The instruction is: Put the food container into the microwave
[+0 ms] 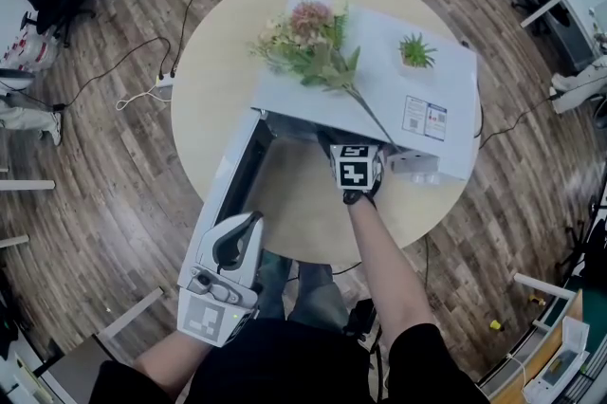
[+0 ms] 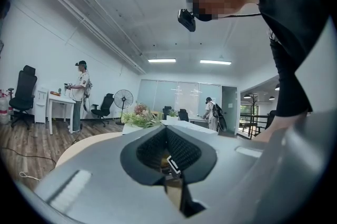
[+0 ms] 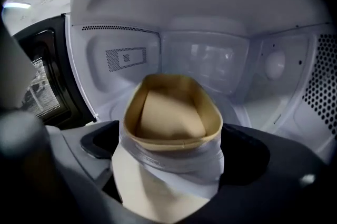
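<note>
My right gripper (image 3: 171, 157) clamps the tan paper food container (image 3: 171, 112), inside the white box-shaped microwave (image 3: 205, 57). My left gripper (image 2: 167, 157), jaws together and empty, hangs near me, by the round beige surface (image 1: 218, 61).

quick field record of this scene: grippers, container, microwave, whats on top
right gripper: shut on food container, reaching inside the microwave
left gripper: shut, nothing between its jaws, near the door's outer end
microwave door: open, swung left
on top of microwave: flowers, potted plant
support: round table
</note>
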`<action>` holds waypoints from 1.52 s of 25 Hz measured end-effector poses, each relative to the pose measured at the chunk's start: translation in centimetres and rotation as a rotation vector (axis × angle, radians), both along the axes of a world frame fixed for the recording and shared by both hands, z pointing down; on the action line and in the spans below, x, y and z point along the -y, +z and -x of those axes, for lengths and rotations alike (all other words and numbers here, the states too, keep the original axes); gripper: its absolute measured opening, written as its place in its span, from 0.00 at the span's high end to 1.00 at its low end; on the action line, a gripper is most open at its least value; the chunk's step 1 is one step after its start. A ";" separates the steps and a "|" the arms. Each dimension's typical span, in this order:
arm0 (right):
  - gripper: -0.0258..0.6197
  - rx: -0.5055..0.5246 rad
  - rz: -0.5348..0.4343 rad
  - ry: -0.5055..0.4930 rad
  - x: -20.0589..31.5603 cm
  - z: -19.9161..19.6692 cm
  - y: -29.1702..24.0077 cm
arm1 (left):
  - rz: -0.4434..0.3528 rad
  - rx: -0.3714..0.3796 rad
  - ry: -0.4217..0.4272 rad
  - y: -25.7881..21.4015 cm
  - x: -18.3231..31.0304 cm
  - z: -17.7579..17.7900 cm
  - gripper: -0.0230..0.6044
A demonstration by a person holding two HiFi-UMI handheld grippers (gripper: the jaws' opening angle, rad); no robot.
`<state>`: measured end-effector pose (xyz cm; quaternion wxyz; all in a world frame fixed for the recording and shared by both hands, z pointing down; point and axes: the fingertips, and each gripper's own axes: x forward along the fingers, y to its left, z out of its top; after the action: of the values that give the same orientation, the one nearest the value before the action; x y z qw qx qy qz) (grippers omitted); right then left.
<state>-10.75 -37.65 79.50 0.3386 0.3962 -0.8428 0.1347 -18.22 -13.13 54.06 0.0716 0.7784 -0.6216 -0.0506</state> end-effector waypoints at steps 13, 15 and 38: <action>0.04 0.167 0.048 -0.143 -15.2 -4.7 -8.0 | -0.015 0.005 0.009 -2.5 1.5 -0.3 0.96; 0.04 0.234 0.068 -0.170 -17.5 -5.9 -11.0 | -0.042 0.021 0.019 -3.9 2.1 -0.5 0.96; 0.95 0.503 -0.503 0.067 -21.9 -20.3 -36.4 | -0.130 0.096 0.086 -12.5 1.2 -4.8 0.96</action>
<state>9.51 -15.77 43.11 0.0076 0.4492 -0.8930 0.0275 -13.39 -14.37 41.58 -0.0068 0.8089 -0.5857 -0.0504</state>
